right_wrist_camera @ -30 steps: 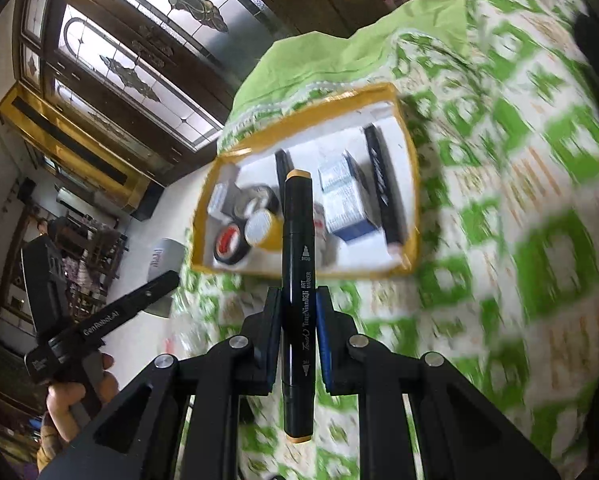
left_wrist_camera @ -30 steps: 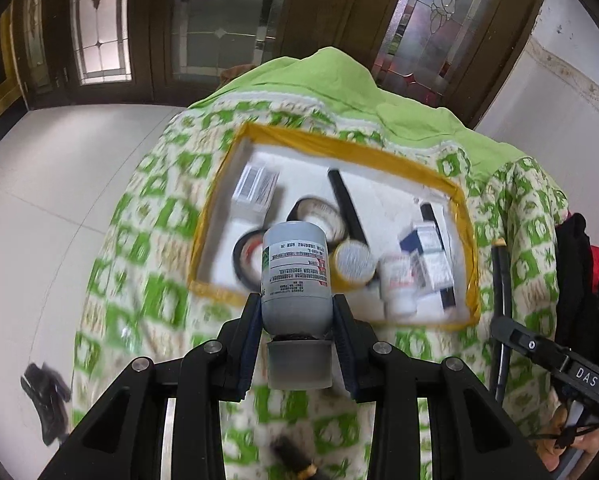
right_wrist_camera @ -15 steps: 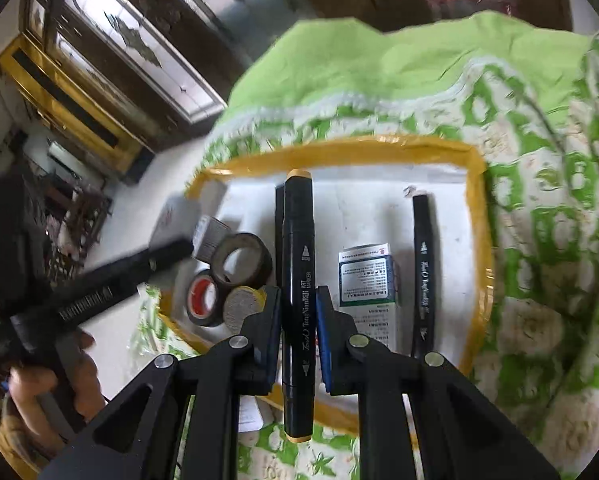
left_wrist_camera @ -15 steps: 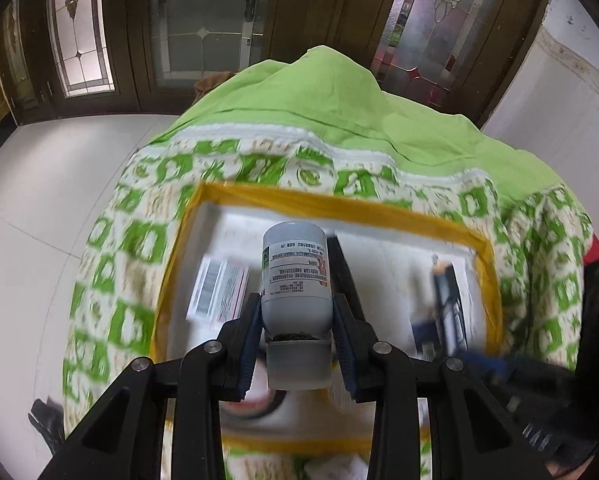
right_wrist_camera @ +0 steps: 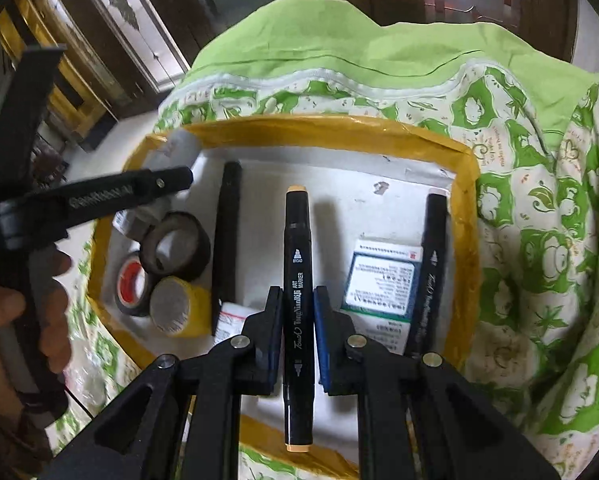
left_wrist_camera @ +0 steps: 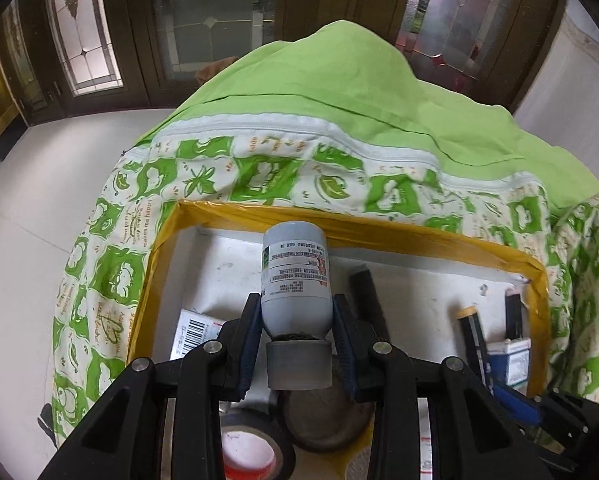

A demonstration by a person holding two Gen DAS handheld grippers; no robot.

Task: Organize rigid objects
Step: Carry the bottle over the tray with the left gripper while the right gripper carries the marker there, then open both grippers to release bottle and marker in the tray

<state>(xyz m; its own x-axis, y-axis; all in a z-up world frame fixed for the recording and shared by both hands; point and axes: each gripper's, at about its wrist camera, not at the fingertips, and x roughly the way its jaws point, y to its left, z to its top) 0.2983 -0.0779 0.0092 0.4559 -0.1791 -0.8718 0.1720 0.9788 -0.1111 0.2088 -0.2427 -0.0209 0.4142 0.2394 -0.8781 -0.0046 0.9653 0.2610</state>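
Tape rolls [left_wrist_camera: 255, 454] sit half hidden under bottle-holding left gripper [left_wrist_camera: 297, 334].

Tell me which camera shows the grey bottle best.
Left wrist view: the grey bottle fills the centre, label readable, gripped near its cap by the left gripper above the tray. Right wrist view shows it only small and blurred at the tray's far left corner.

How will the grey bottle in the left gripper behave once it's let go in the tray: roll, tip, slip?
The grey bottle is a smooth cylinder held cap-down by the left gripper, so laid on its side it would probably roll across the tray. Stood upright, it looks tall for its base and may tip. Its rigid wall likely won't deform.
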